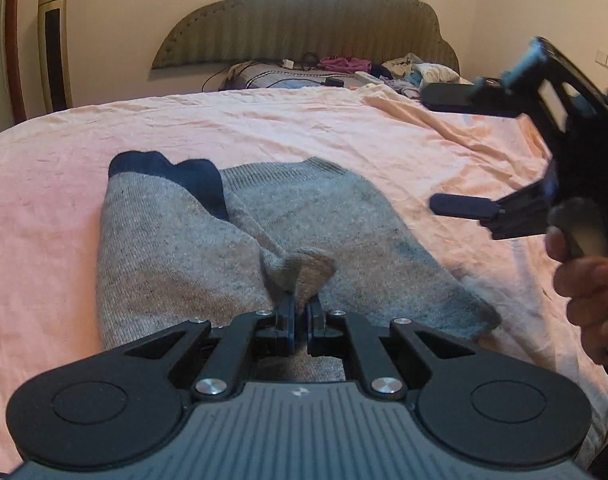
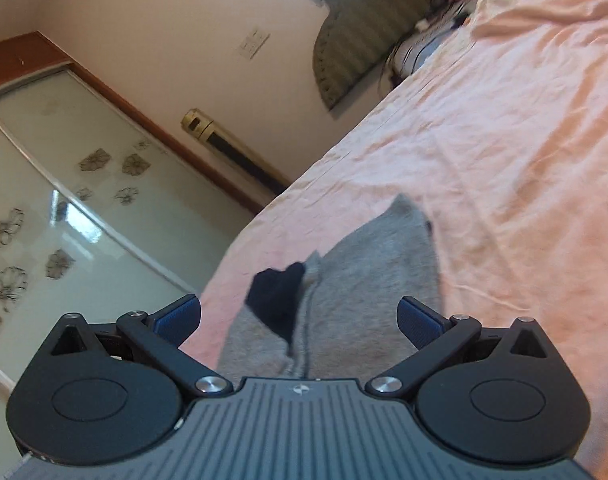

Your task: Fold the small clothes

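A grey sock (image 1: 175, 248) with a dark navy toe patch (image 1: 191, 176) lies on the pink bed sheet (image 1: 103, 128). My left gripper (image 1: 301, 308) is shut on a pinched fold of the grey sock near its middle. My right gripper (image 1: 456, 148) shows at the right of the left wrist view, open and empty, held above the sheet beside the sock. In the right wrist view the open right gripper (image 2: 299, 320) hovers tilted over the grey sock (image 2: 376, 272) and its navy patch (image 2: 277, 300).
A padded headboard (image 1: 312, 20) stands at the far end, with loose clothes (image 1: 404, 68), cables and a power strip before it. A gold tower fan (image 1: 55, 44) stands left by the wall. A glass sliding door (image 2: 63, 200) lies beyond the bed edge.
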`<state>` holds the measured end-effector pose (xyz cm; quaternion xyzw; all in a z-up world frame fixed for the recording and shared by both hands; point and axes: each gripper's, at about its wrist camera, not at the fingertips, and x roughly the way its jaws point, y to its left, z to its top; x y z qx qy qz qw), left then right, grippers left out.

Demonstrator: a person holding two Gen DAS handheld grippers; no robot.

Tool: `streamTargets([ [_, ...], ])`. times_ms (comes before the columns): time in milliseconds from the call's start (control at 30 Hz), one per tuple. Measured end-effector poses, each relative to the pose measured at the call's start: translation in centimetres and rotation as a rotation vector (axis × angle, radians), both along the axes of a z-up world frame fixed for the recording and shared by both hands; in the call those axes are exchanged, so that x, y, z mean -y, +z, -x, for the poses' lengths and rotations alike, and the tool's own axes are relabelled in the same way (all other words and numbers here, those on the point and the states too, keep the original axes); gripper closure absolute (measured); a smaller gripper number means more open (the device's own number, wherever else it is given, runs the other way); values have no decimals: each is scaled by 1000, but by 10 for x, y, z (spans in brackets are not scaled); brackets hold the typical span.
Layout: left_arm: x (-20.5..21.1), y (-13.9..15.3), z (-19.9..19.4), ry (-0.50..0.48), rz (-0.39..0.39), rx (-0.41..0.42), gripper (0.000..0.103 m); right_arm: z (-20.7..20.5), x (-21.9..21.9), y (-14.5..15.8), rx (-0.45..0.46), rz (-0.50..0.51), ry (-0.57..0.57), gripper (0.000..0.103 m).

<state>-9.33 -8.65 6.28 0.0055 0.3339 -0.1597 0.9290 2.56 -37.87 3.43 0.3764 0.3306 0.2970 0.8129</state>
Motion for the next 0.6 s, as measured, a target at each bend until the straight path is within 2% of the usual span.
streamTargets([
  [67, 2, 5, 6, -9, -2, 33, 98, -32, -20, -9, -123, -82, 117, 0],
  [133, 4, 10, 11, -22, -3, 66, 98, -58, -45, -22, -205, -122, 215, 0],
  [267, 2, 16, 17, -30, 0, 85, 98, -94, -88, -47, -347, -74, 301, 0],
  [433, -3, 16, 18, -26, 9, 74, 98, -118, -122, -41, -329, -82, 357, 0],
  [500, -2, 16, 20, -25, 9, 70, 98, -128, -130, -44, -347, -70, 361, 0],
  [567, -2, 15, 20, -26, 8, 67, 98, -135, -136, -45, -349, -36, 375, 6],
  [600, -1, 15, 20, -26, 9, 65, 98, -136, -140, -44, -344, -4, 378, 14],
])
